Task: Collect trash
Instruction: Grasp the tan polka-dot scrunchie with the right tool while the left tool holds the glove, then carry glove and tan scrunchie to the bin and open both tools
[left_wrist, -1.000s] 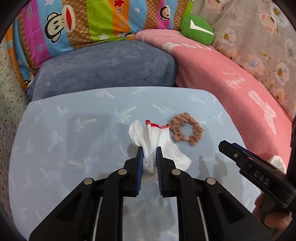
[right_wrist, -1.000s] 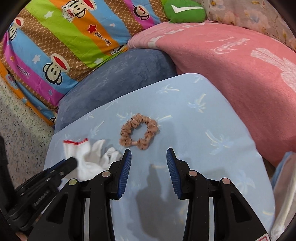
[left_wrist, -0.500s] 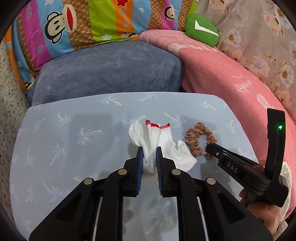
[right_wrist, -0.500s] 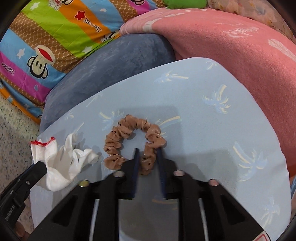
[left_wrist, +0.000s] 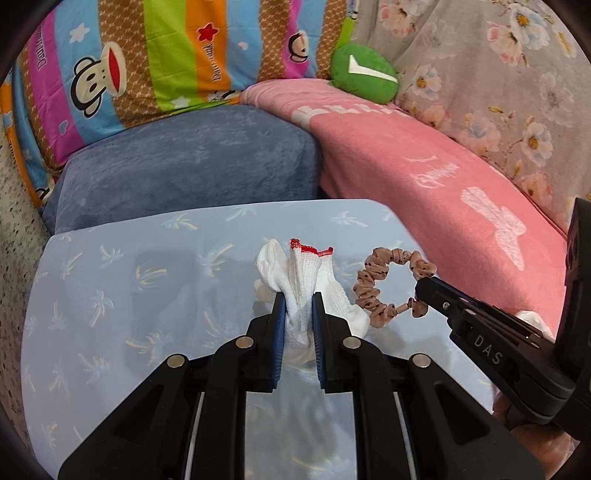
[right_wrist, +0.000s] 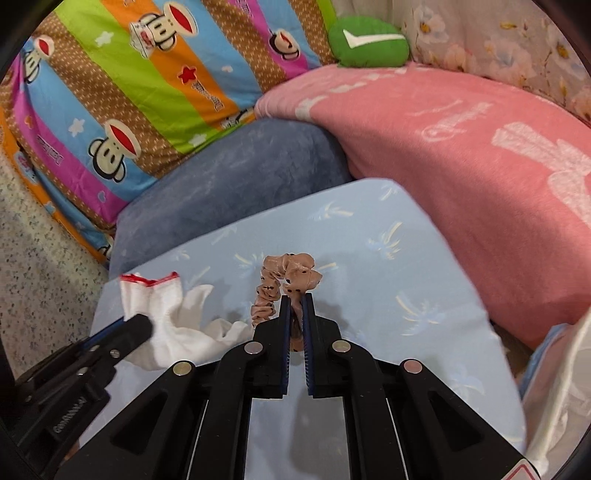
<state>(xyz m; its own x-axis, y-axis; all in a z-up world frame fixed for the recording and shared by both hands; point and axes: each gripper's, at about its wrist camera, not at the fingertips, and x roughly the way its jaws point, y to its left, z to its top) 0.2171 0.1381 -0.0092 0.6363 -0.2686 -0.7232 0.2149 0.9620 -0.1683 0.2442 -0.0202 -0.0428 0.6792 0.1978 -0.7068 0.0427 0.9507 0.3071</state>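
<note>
**Ana:** Two grabs on show! The left gripper (left_wrist: 298, 314) has its pads clamped on the white glove (left_wrist: 306, 280), bunched at the middle, red cuff poking up. The right gripper (right_wrist: 294, 314) has its jaws nearly together on the brown scrunchie (right_wrist: 286, 280), pinching one side of the ring.

**Ben:** Both pieces hang just above the pale blue palm-print cloth (left_wrist: 129, 295), by the look of the shadows under them. How do they handle?

**Ana:** Featherweight and floppy, I'd say. The knit glove sags around the pads, so a bite through the bunched middle is the safe spot; take a fingertip and it would likely dangle and swing. The scrunchie is springy elastic in gathered fabric, so a thin pinch could slip if it snags.

**Ben:** Nothing breakable, then. And the surroundings?

**Ana:** Soft everywhere. A blue-grey cushion (left_wrist: 184, 162) sits behind the cloth, a pink blanket (left_wrist: 443, 192) slopes off to the right, a striped monkey-print quilt (left_wrist: 147, 62) stands at the back with a green pillow (left_wrist: 364, 74) beside it. No bin in either view, so I can't tell where these go.
</note>
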